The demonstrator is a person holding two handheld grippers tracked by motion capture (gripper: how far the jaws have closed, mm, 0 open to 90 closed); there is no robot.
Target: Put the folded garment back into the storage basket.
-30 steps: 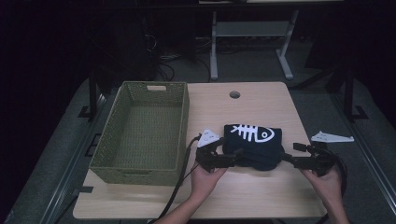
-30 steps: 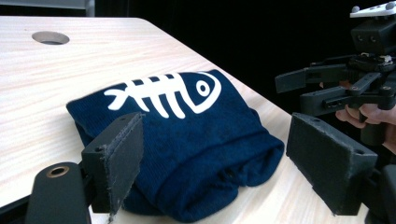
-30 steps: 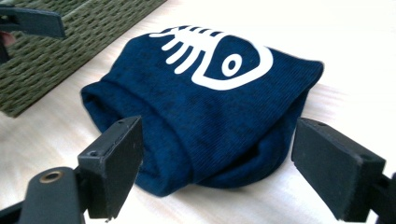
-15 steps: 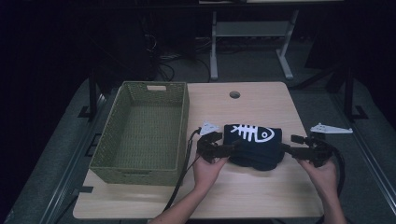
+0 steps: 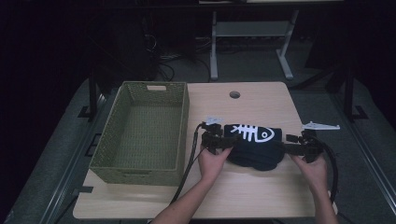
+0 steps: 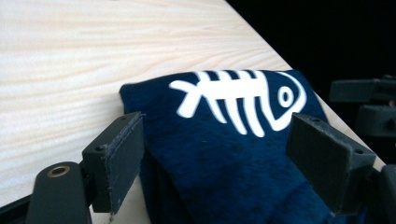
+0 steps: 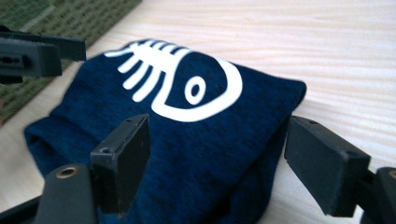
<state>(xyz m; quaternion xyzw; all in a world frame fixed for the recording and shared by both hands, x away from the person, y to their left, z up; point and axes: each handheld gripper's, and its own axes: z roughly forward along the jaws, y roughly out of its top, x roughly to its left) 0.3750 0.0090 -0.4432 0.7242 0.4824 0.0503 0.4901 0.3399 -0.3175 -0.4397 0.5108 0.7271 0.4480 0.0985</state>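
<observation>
A folded dark blue garment [image 5: 256, 148] with a white fish-skeleton print lies on the wooden table [image 5: 252, 196], right of the basket. My left gripper [image 5: 218, 140] is at its left end and is open; in the left gripper view its jaws [image 6: 223, 158] stand wide on either side of the cloth [image 6: 243, 168]. At the right end my right gripper [image 5: 293, 143] is open too, with the garment [image 7: 187, 140] lying between its spread pads [image 7: 224, 163]. Each gripper view also catches the other gripper farther off [image 6: 369, 102] [image 7: 32, 56].
An empty green woven basket [image 5: 135, 175] stands at the table's left, close to the left gripper. A round cable hole [image 5: 235, 94] sits near the far edge. Black cables trail off the front edge. Desk legs and wires stand on the dark floor behind.
Both hands have slid their grippers a little farther from the person, along the two ends of the garment. The garment itself has stayed where it was.
</observation>
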